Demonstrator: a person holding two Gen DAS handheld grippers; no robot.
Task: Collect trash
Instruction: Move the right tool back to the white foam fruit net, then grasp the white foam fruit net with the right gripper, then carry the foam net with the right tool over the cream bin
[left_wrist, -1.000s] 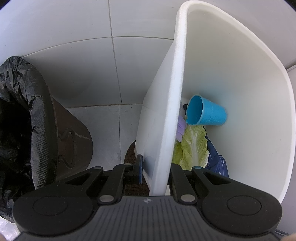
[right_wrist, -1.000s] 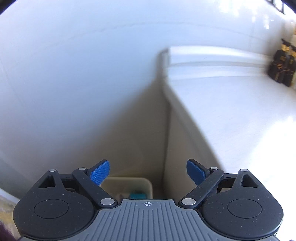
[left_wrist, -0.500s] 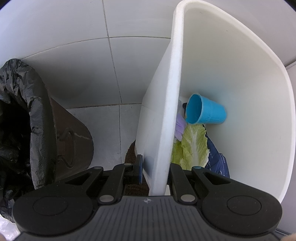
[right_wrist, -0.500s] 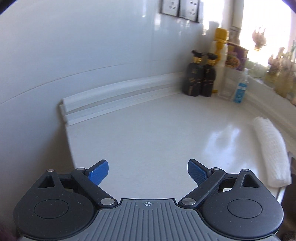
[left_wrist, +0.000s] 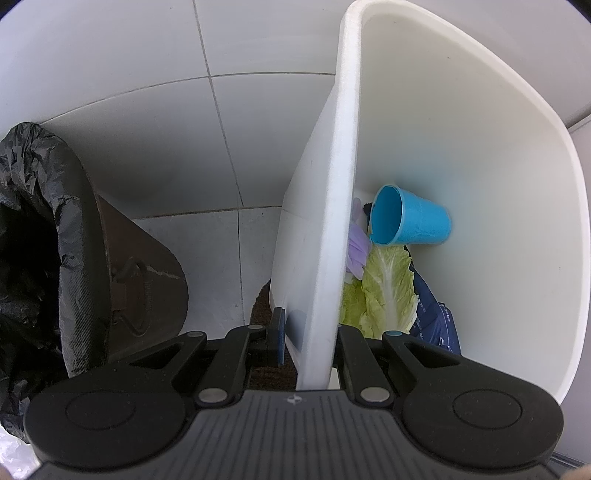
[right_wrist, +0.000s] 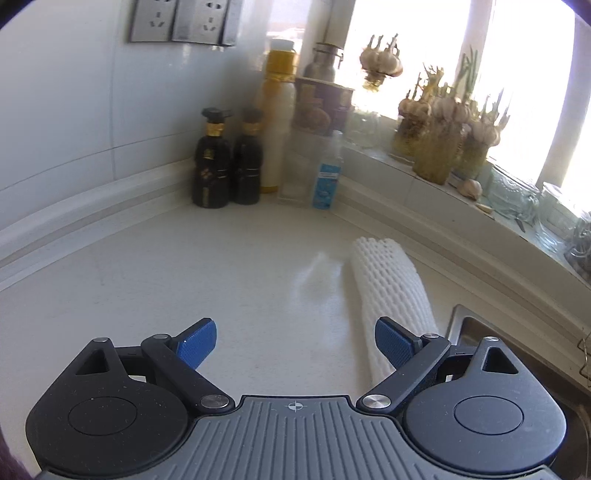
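White plastic bin (left_wrist: 461, 155), tall and smooth-walled, seen from above on a pale tiled floor (left_wrist: 221, 236). Inside at the bottom: a bright blue plastic cup (left_wrist: 410, 220) lying on its side with the mouth facing left, a pale green cabbage leaf (left_wrist: 384, 291) with a white rib just below it, a lilac glove-like scrap (left_wrist: 357, 243) pressed against the near wall, and a dark blue printed wrapper (left_wrist: 437, 321) under the leaf. Left of it, apart, a brown basket-style bin (left_wrist: 140, 280) lined with a crumpled black bag (left_wrist: 33, 229).

Left tongs (left_wrist: 308, 339) pointing straight down, closed narrow on the white bin's rim, one blue pad outside the wall and the other finger inside.

On a white speckled table (right_wrist: 184, 280), a white foam net sleeve (right_wrist: 391, 291), long, tubular and dimpled, lying flat, running away from the camera, beside the edge of a steel sink (right_wrist: 517, 350). Right tongs (right_wrist: 295, 345) angled downward above the table, blue pads spread wide with nothing between them, the near end of the sleeve just behind the right pad. At the back corner, two dark bottles (right_wrist: 225, 166), a tall yellow-capped bottle (right_wrist: 279, 118) and a small blue-labelled bottle (right_wrist: 328, 170); garlic bulbs (right_wrist: 443, 110) along the bright windowsill.
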